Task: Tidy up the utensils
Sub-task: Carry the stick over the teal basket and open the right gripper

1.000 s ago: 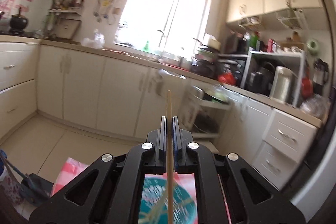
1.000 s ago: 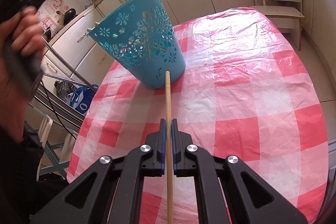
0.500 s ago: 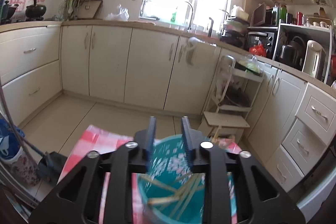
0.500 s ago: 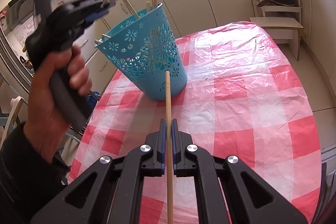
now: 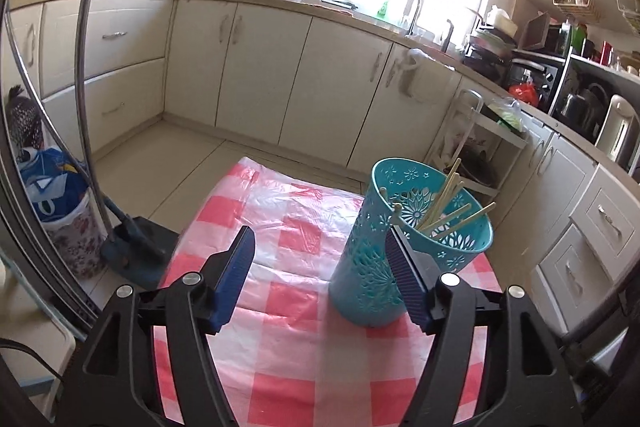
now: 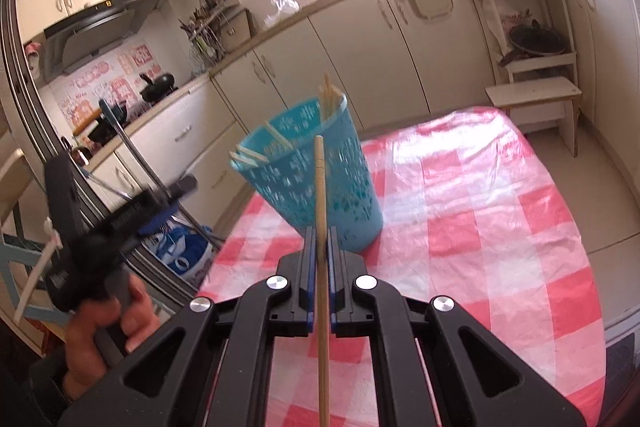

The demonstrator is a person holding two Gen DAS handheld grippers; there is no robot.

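Two hand-held grippers were at work over a worktop (image 5: pixel 304 227) covered with a red-and-white checked plastic cloth. The left hand-held gripper (image 5: pixel 320 247) had its blue-padded jaws spread apart and opening further, with nothing between them; only the cloth showed in the gap. Its right finger (image 5: pixel 404 267) overlapped the near side of a teal plastic basket (image 5: pixel 360 267) in the left wrist view, though whether it touched the basket could not be told.

That basket, cut through with flower-shaped holes, stood upright on the cloth toward the far right part of the worktop. Several wooden chopsticks (image 5: pixel 444 203) leaned inside it, their tips poking above the rim at different angles.

The right hand-held gripper (image 6: pixel 319 243) was closed on a single wooden chopstick (image 6: pixel 320 195), clamped between its blue pads. The stick ran straight forward past the fingertips, and its far end lay in front of the basket's side in the right wrist view, just below the rim. The basket (image 6: pixel 320 179) looked slightly blurred there.

At the left edge of the right wrist view, a person's hand (image 6: pixel 104 331) gripped the black handle of the left hand-held gripper (image 6: pixel 120 219), held beside the worktop's left edge and lower than the basket's rim.

Beyond the worktop ran cream kitchen cabinets (image 5: pixel 256 67), and a long-handled dustpan (image 5: pixel 136 251) stood on the floor to the left.
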